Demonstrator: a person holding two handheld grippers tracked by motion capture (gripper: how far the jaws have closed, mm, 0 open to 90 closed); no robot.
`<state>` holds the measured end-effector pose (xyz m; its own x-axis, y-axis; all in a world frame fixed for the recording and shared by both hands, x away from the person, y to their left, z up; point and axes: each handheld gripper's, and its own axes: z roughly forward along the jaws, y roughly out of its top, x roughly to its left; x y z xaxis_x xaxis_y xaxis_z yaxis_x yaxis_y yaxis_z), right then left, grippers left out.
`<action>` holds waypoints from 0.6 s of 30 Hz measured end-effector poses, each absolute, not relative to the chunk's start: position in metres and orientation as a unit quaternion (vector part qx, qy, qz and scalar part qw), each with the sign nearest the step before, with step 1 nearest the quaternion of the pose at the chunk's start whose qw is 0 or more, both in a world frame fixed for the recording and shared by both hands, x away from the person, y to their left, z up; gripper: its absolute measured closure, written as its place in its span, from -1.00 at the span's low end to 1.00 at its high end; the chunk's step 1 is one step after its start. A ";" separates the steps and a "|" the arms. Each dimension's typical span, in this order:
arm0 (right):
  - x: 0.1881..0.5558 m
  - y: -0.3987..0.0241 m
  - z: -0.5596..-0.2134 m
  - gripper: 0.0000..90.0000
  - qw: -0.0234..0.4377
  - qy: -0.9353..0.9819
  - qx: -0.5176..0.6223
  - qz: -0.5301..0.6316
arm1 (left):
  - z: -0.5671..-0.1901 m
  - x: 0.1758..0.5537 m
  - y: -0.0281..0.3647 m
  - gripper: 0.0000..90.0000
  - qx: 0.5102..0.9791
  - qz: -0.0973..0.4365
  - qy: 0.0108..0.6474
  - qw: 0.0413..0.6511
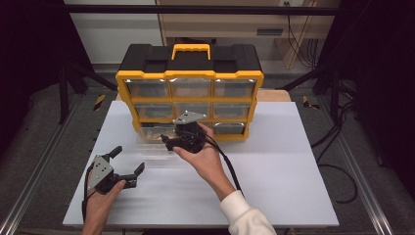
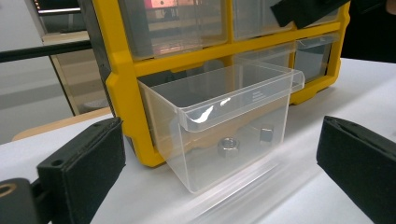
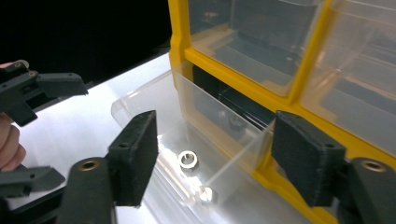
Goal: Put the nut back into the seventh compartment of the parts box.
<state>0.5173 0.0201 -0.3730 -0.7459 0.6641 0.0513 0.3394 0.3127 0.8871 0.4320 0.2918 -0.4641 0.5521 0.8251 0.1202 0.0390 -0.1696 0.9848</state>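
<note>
High view: one yellow-and-black organiser [image 1: 190, 78] with a yellow carry handle [image 1: 191, 50] stands at the far middle of a white tabletop [image 1: 274, 166], its face a grid of nine clear drawers, three rows of three. One of them, the bottom-left drawer [image 1: 155, 142], is pulled out toward the person, so its long axis runs from the cabinet front out over the table, with the lipped front end pointing at the near edge. Inside it the left gripper view shows two metal nuts [image 2: 228, 147] lying on the floor of the drawer [image 2: 224, 126] (one hexagonal face up, the other more on edge). The right gripper [image 1: 172, 142] hovers over the drawer's open top with its jaws spread and nothing between the pads; in the right gripper view the nuts [image 3: 188, 159] lie below that gap. The left gripper [image 1: 128, 164] sits on the table to the left, well apart from the drawer, jaws wide and empty. The tabletop is plain and matt, on a metal frame; behind it are a dark floor, cables and pale furniture.
</note>
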 end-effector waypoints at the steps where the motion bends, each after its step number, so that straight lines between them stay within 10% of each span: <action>1: 0.516 0.018 -0.373 -0.35 0.167 0.793 0.318 0.492 | -0.464 0.432 0.292 -0.98 0.680 0.351 0.318 0.561; 18: 0.496 -0.019 -0.383 -0.70 0.199 0.797 0.337 0.460 | -0.464 0.432 0.291 -0.98 0.680 0.350 0.318 0.560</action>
